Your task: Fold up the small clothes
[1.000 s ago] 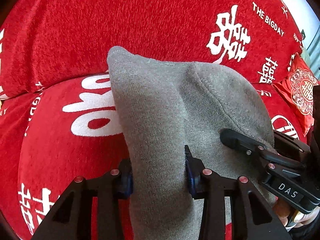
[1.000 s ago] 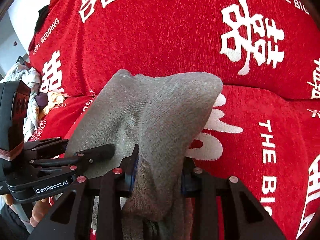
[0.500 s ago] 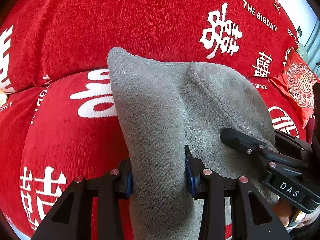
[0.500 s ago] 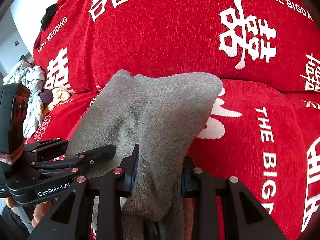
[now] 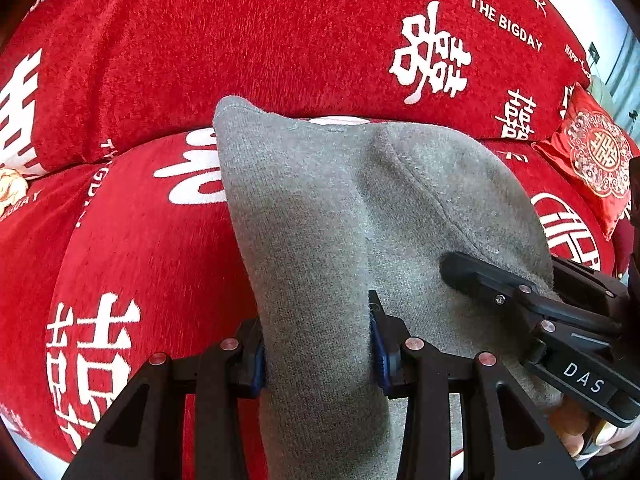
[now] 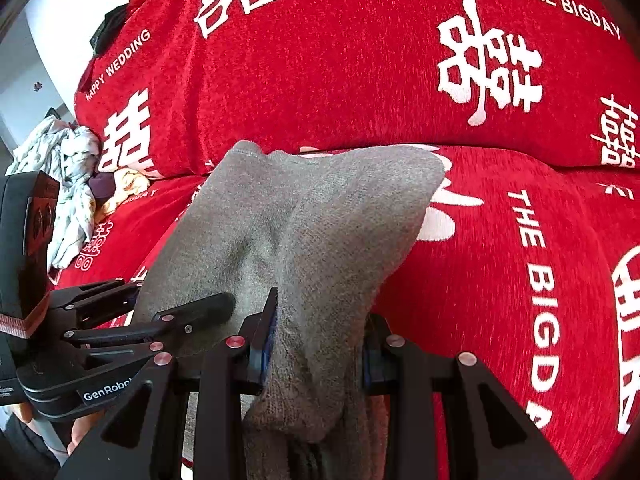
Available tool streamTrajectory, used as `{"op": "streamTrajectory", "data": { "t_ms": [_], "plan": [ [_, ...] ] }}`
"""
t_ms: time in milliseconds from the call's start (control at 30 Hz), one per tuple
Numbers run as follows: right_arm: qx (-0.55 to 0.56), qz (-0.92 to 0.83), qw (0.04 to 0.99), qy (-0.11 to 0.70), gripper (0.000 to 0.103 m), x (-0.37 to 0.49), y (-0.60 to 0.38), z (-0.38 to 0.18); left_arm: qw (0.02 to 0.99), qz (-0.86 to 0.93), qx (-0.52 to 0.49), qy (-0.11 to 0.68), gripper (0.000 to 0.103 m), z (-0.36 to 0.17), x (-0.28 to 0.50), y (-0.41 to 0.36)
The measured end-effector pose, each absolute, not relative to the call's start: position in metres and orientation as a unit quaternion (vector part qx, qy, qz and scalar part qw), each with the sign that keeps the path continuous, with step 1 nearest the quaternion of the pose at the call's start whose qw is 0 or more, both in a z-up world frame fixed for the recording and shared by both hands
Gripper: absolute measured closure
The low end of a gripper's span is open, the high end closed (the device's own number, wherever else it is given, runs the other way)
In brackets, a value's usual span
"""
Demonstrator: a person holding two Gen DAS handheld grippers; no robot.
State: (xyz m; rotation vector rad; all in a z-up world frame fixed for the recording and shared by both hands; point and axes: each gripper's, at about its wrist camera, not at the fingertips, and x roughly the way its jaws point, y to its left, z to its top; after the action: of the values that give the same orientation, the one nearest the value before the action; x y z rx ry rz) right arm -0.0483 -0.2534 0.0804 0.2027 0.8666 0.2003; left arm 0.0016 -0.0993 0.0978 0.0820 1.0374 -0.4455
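— So, where are you with the folding?

— Mid-carry, I'd say. My left gripper (image 5: 320, 354) is clamped on the grey knit garment (image 5: 360, 208), a thick bunch of it pinched between the blue pads. My right gripper (image 6: 318, 350) has its own handful of the same garment, jaws narrowed onto the cloth.

— Is it lying flat yet?

— No. It hangs between my two grips, doubled over itself, above the red sofa cover (image 5: 280, 40) with the white lettering. I can't tell whether its far edge brushes the seat cushion.

— So is any fold done?

— One, by the look of it: the cloth is draped in layers, and a seam runs across the upper one. But it isn't laid down or squared, so I'd call this piece roughly half finished.

— And the rest?

— There's a rumpled pale heap of clothes (image 6: 68, 184) at the sofa's far end in my right view. That looks unfolded, so more work is likely waiting.
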Motion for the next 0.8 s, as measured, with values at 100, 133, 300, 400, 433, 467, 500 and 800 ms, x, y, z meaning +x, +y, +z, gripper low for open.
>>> {"op": "streamTrajectory", "data": {
  "t_ms": [100,133,300,400,433,467,500,800],
  "plan": [
    [0.096,0.096,0.899,0.416,0.069,-0.059,-0.249,0.082,0.846,-0.212,0.042,0.488,0.061,0.099,-0.008,-0.098],
    [0.094,0.096,0.9,0.415,0.069,-0.062,-0.248,0.082,0.846,-0.212,0.042,0.487,0.061,0.099,-0.011,-0.097],
    [0.083,0.094,0.903,0.412,0.069,-0.077,-0.239,0.082,0.847,-0.213,0.044,0.485,0.061,0.099,-0.025,-0.092],
    [0.079,0.094,0.903,0.411,0.069,-0.086,-0.236,0.081,0.848,-0.213,0.044,0.484,0.061,0.097,-0.033,-0.09],
    [0.078,0.094,0.904,0.411,0.069,-0.089,-0.234,0.08,0.848,-0.212,0.044,0.484,0.061,0.096,-0.036,-0.089],
    [0.078,0.094,0.904,0.41,0.069,-0.092,-0.234,0.079,0.848,-0.212,0.045,0.483,0.061,0.095,-0.039,-0.088],
    [0.077,0.094,0.904,0.41,0.069,-0.094,-0.233,0.078,0.849,-0.211,0.046,0.482,0.061,0.095,-0.041,-0.088],
    [0.073,0.098,0.903,0.412,0.069,-0.108,-0.223,0.068,0.852,-0.208,0.054,0.478,0.061,0.085,-0.059,-0.082]
  ]
}}
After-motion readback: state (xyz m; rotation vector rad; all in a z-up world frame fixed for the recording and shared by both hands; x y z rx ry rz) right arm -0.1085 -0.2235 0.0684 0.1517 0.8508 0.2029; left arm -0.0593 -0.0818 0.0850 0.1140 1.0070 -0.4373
